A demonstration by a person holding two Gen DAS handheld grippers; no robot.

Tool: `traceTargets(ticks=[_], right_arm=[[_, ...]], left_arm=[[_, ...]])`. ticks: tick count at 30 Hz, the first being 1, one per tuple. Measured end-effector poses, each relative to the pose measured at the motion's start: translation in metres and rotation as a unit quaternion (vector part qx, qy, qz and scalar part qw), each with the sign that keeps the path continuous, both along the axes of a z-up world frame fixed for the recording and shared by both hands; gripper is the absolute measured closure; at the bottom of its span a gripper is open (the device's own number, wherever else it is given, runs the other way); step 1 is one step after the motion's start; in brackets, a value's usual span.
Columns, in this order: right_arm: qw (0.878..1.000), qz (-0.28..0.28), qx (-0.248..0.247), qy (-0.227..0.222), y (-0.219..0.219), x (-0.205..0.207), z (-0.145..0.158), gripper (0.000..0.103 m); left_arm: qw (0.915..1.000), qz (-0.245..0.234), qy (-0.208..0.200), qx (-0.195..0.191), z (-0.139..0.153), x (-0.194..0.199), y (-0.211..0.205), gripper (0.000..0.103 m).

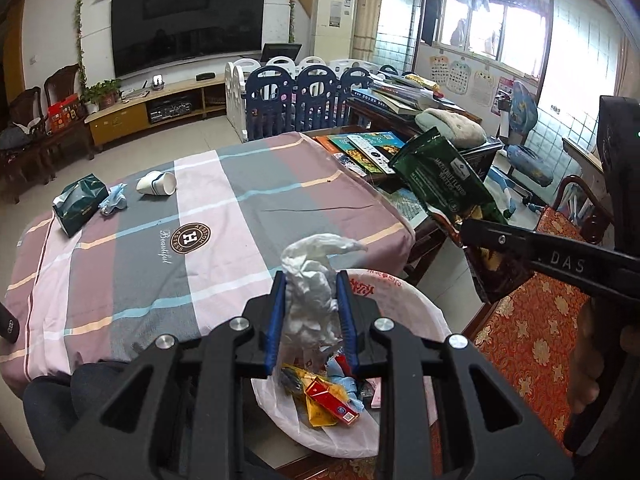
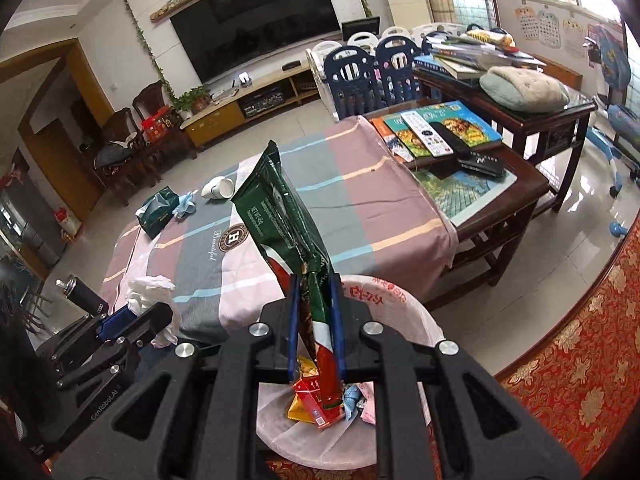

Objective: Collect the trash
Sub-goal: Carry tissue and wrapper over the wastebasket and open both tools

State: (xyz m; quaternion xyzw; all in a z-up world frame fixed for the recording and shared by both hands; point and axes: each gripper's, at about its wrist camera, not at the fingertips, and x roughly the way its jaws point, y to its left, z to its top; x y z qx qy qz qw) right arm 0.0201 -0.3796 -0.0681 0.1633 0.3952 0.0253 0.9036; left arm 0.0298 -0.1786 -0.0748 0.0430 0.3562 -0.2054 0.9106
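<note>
My left gripper (image 1: 311, 280) is shut on a crumpled white tissue (image 1: 308, 276), held just above the bin (image 1: 404, 294), which is lined with a white bag printed in red. My right gripper (image 2: 315, 282) is shut on the lower end of a long green snack bag (image 2: 280, 208) that stands up over the same bin (image 2: 404, 300). Inside the bin lie a red box (image 1: 334, 402), a yellow wrapper and blue scraps. On the striped tablecloth (image 1: 208, 208) a white paper cup (image 1: 157, 184) lies on its side, next to a crumpled blue piece (image 1: 114, 198) and a green tissue pack (image 1: 78, 204).
A dark wooden side table (image 2: 516, 200) with books and remotes adjoins the table on the right. A red and gold patterned seat (image 1: 532, 328) borders the bin on the right. A black bottle (image 2: 84, 296) stands by the table's near left corner.
</note>
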Motion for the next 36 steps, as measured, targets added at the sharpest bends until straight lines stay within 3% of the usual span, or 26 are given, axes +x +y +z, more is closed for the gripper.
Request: traceTargets(ticks=[9, 20, 22, 24, 34, 35, 36], right_arm=[[1.000, -0.007, -0.013, 0.027, 0.002, 0.001, -0.015, 0.088], [0.999, -0.023, -0.008, 0.035, -0.009, 0.000, -0.019, 0.088], [0.999, -0.026, -0.006, 0.037, -0.011, 0.000, -0.020, 0.088], [0.999, -0.027, -0.005, 0.039, -0.012, 0.001, -0.021, 0.088], [0.998, -0.023, -0.002, 0.059, -0.010, 0.004, -0.028, 0.087], [0.998, -0.018, -0.003, 0.068, -0.008, 0.006, -0.031, 0.084], [0.997, -0.013, -0.007, 0.077, -0.006, 0.007, -0.033, 0.074]], left_arm=[[0.9998, -0.010, 0.019, 0.005, -0.010, 0.006, -0.008, 0.077], [0.9972, -0.057, 0.049, 0.009, -0.038, 0.014, -0.038, 0.075], [0.9963, -0.066, 0.054, 0.008, -0.042, 0.015, -0.043, 0.064], [0.9958, -0.071, 0.058, 0.007, -0.047, 0.015, -0.044, 0.034], [0.9980, -0.028, 0.056, -0.004, -0.045, 0.023, -0.029, 0.017], [0.9984, -0.021, 0.053, -0.003, -0.044, 0.023, -0.026, 0.016], [0.9987, -0.014, 0.049, -0.002, -0.043, 0.024, -0.024, 0.016]])
